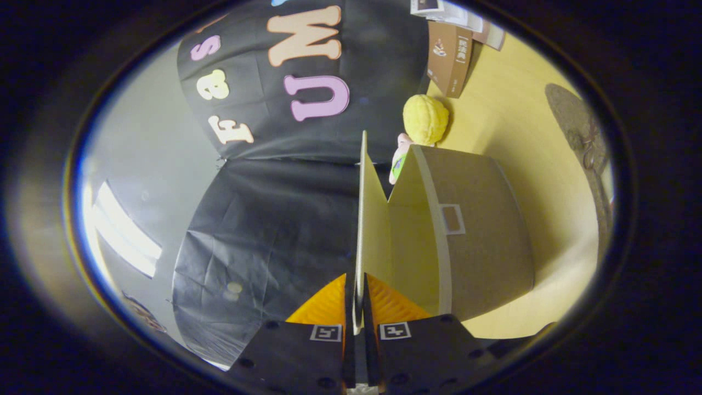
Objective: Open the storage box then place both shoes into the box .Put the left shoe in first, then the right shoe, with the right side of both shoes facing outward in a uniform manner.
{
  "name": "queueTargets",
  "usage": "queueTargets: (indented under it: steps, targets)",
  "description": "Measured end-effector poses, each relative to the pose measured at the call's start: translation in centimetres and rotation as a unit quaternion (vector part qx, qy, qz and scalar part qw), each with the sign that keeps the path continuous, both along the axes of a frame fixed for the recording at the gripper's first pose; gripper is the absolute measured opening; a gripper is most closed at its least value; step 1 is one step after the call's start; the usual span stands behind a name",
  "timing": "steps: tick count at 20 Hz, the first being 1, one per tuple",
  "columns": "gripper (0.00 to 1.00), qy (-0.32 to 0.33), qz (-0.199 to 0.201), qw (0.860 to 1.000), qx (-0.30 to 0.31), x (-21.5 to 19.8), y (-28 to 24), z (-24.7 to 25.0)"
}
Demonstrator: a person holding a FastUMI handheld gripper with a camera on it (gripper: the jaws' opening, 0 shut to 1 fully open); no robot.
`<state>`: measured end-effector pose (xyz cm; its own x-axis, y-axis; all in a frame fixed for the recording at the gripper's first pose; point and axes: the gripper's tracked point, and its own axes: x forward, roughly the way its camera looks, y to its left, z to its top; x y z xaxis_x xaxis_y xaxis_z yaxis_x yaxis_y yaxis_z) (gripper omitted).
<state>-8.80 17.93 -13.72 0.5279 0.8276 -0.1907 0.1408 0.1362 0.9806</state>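
Tongs (357,307) pinch the cream lid flap (368,219) of the brown storage box (482,230).

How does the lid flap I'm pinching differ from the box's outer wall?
The flap is thin, seen edge-on, pale cream, and clamped between the gripper's orange fingers. The box wall is broad, brown-grey, free of the fingers, and carries a small label frame. Both belong to the same storage box, joined by a fold.
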Motion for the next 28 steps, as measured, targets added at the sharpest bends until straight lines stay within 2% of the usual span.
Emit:
queueTargets:
  steps: [2, 8, 18, 20, 28]
  targets:
    - [0.03, -0.023, -0.003, 0.999, -0.033, 1.4, 1.5, 0.1]
    - [0.03, -0.086, 0.040, 0.990, -0.104, 1.6, 4.0, 4.7]
    - [0.06, -0.142, 0.100, 0.974, -0.149, 2.8, 14.8, 10.0]
    - [0.10, -0.164, 0.117, 0.966, -0.163, 2.9, 17.6, 10.2]
    - [0.10, -0.172, 0.180, 0.953, -0.176, 1.8, 27.2, 8.5]
